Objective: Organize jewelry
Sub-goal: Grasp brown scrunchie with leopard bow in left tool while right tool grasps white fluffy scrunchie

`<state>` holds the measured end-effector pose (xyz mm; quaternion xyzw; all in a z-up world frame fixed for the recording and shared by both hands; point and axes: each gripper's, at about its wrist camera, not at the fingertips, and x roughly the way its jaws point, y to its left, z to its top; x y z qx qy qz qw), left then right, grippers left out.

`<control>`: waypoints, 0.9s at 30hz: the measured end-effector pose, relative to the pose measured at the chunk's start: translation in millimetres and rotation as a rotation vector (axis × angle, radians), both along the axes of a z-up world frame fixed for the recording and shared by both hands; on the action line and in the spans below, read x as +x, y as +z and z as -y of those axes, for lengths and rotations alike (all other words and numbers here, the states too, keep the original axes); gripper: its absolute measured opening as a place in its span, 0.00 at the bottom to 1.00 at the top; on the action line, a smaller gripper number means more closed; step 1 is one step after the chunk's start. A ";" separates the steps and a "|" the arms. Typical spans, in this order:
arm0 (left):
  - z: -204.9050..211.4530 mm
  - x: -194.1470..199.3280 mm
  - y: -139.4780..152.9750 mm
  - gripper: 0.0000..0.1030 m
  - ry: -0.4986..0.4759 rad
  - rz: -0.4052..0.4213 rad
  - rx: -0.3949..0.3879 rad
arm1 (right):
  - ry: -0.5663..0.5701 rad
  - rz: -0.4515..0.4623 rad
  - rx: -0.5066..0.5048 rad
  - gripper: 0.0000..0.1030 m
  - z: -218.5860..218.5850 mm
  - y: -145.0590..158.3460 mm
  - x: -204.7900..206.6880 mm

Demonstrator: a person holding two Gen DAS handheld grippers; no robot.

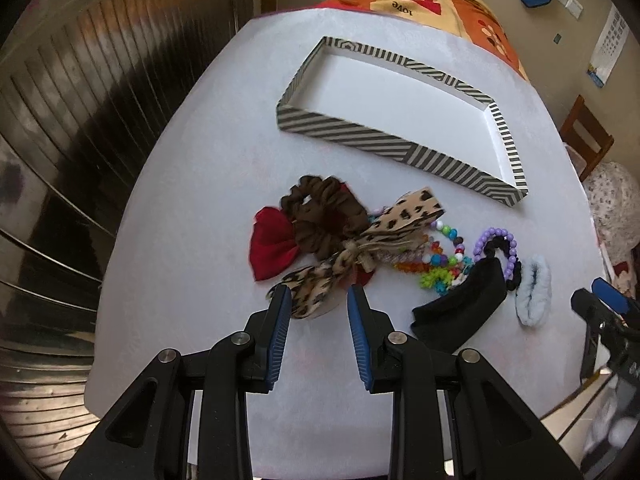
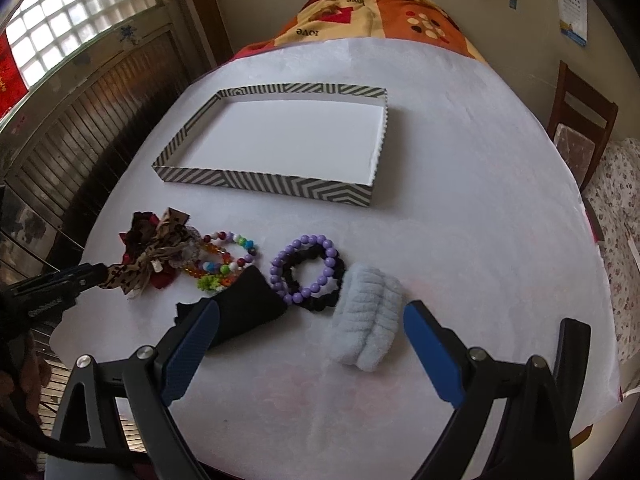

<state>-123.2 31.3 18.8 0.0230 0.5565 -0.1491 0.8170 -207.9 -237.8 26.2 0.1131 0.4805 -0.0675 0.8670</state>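
White cloth covers the table (image 1: 192, 208). Through my left wrist camera, the left gripper (image 1: 318, 300) stands narrowly parted at the leopard bow (image 1: 320, 276), the striped tray (image 1: 344, 128) beyond. Through the right, my right gripper (image 2: 312, 324) gapes wide around the pale blue scrunchie (image 2: 368, 316).

Each tool (image 1: 318, 300) (image 2: 312, 316) has black angular plastic arms, silver round screws and ribbed blue finger pads.

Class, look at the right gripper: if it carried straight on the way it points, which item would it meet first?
Most likely the pale blue fluffy scrunchie, lying between the open fingers of the right gripper. The black cloth sits by its left finger, so depth leaves some doubt.
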 end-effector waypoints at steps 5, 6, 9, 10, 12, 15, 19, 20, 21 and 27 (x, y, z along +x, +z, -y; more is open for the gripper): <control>-15.6 4.7 -4.7 0.08 -0.011 -0.039 -0.049 | -0.011 0.010 0.024 0.93 16.3 -2.9 -5.4; -15.2 5.2 -4.9 0.08 -0.021 -0.036 -0.050 | -0.011 0.010 0.027 0.93 17.7 -3.9 -5.3; -12.7 8.1 -4.4 0.08 -0.047 -0.031 -0.048 | -0.017 -0.002 0.039 0.93 25.4 -9.1 -5.1; -13.4 10.5 -4.4 0.08 -0.047 -0.039 -0.065 | -0.020 -0.008 0.043 0.93 27.2 -10.5 -4.7; -16.8 18.2 -4.6 0.08 -0.043 -0.070 -0.114 | -0.024 -0.012 0.047 0.93 30.0 -12.4 -4.4; -18.8 32.0 -3.1 0.08 -0.013 -0.087 -0.155 | -0.028 -0.015 0.055 0.93 33.2 -13.7 -3.0; -9.9 51.9 -8.6 0.08 0.026 -0.098 -0.147 | -0.028 -0.012 0.049 0.93 36.3 -14.5 1.3; -7.2 55.1 -11.1 0.08 0.025 -0.096 -0.136 | -0.027 -0.011 0.046 0.91 37.3 -14.8 2.3; -3.4 57.5 -13.1 0.08 0.021 -0.094 -0.125 | -0.025 -0.011 0.047 0.88 37.6 -15.7 3.6; 20.8 72.8 -26.5 0.08 -0.013 -0.088 -0.038 | -0.007 -0.045 0.057 0.85 39.8 -29.2 6.8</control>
